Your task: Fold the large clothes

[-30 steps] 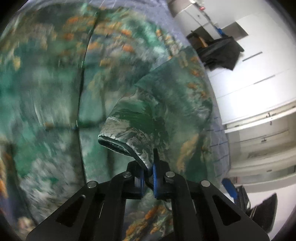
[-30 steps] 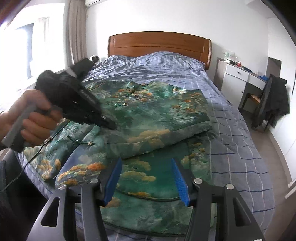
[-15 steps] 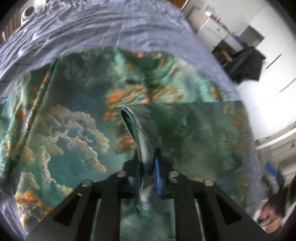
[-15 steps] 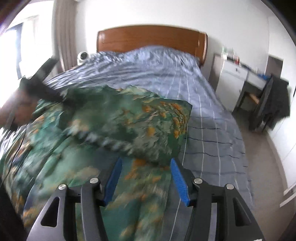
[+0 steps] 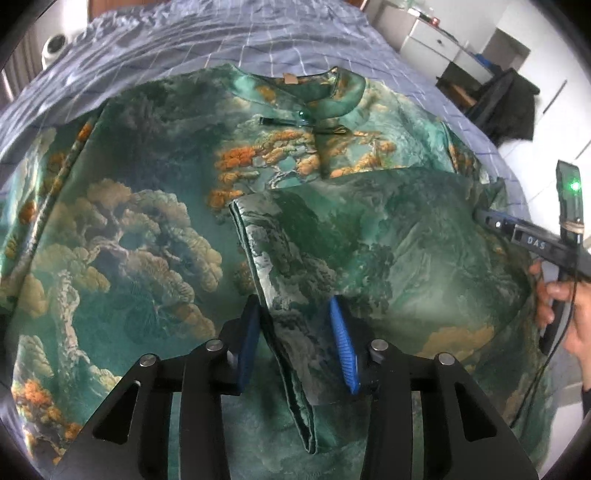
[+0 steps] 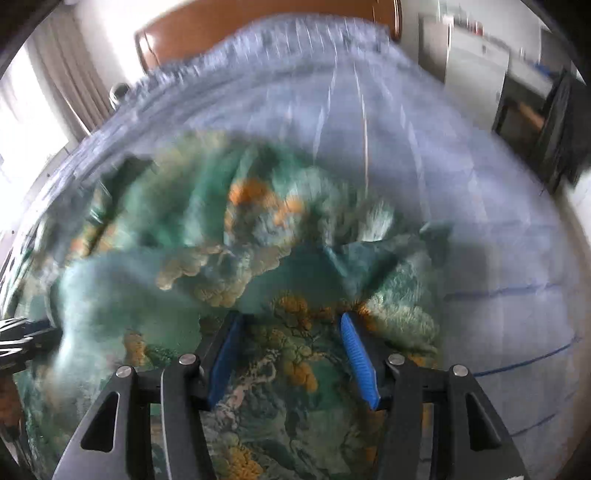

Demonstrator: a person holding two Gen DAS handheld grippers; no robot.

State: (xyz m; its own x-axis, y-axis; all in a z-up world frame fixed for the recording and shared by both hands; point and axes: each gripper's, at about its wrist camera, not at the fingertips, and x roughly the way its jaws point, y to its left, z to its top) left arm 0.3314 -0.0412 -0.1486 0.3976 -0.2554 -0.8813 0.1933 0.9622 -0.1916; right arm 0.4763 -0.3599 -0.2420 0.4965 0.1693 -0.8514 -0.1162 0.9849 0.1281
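Note:
A large green garment (image 5: 147, 240) printed with clouds and orange trees lies spread on the bed, collar (image 5: 314, 92) at the far end. One sleeve (image 5: 369, 240) is folded across its front from the right. My left gripper (image 5: 293, 314) hovers just over that sleeve's cuff edge; its jaws are opening, with the fabric lying loose between the blue pads (image 5: 341, 343), which do not press on it. My right gripper (image 6: 291, 354) is open above the garment (image 6: 258, 258) near its right side, nothing gripped. In the left wrist view the right gripper (image 5: 487, 221) reaches the fold's right edge, held by a hand (image 5: 561, 306).
A blue checked sheet (image 5: 184, 37) covers the bed, with bare sheet (image 6: 480, 221) right of the garment. A wooden headboard (image 6: 221, 33) stands at the far end. White drawers (image 5: 436, 40) and a chair draped in black cloth (image 5: 513, 107) are beyond the bed's right side.
My left gripper carried the sleeve across the garment, laid it flat and let go, jaws parting. My right gripper swept in low over the garment's right side, still open.

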